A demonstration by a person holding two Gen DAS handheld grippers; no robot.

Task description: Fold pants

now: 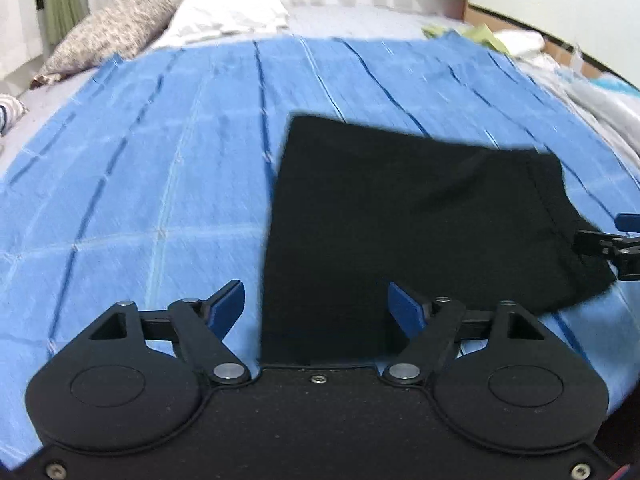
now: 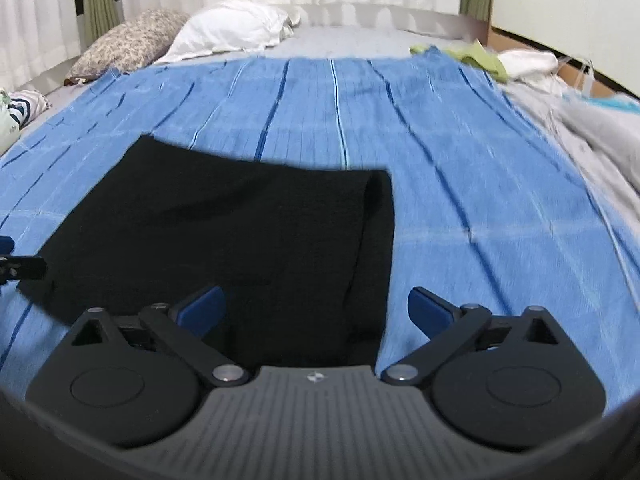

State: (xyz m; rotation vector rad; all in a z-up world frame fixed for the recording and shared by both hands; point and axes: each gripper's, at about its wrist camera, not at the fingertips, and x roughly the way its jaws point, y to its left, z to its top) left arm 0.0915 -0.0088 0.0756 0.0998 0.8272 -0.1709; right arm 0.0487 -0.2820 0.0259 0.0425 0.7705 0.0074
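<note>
The black pants (image 1: 400, 220) lie folded into a compact rectangle on the blue creased sheet (image 1: 140, 180). My left gripper (image 1: 316, 304) is open and empty, its blue fingertips (image 1: 228, 304) straddling the near left edge of the pants. In the right wrist view the pants (image 2: 240, 232) lie flat with a folded edge at their right side. My right gripper (image 2: 316, 308) is open and empty over the near right edge of the pants. The right gripper's tip also shows at the far right edge of the left wrist view (image 1: 616, 244).
The blue sheet (image 2: 460, 160) covers a bed. A patterned pillow (image 2: 132, 42) and a white pillow (image 2: 232, 30) lie at the head. Green and white cloths (image 2: 488, 58) and grey bedding (image 2: 600, 136) lie at the right. Striped fabric (image 2: 24, 110) lies at the left edge.
</note>
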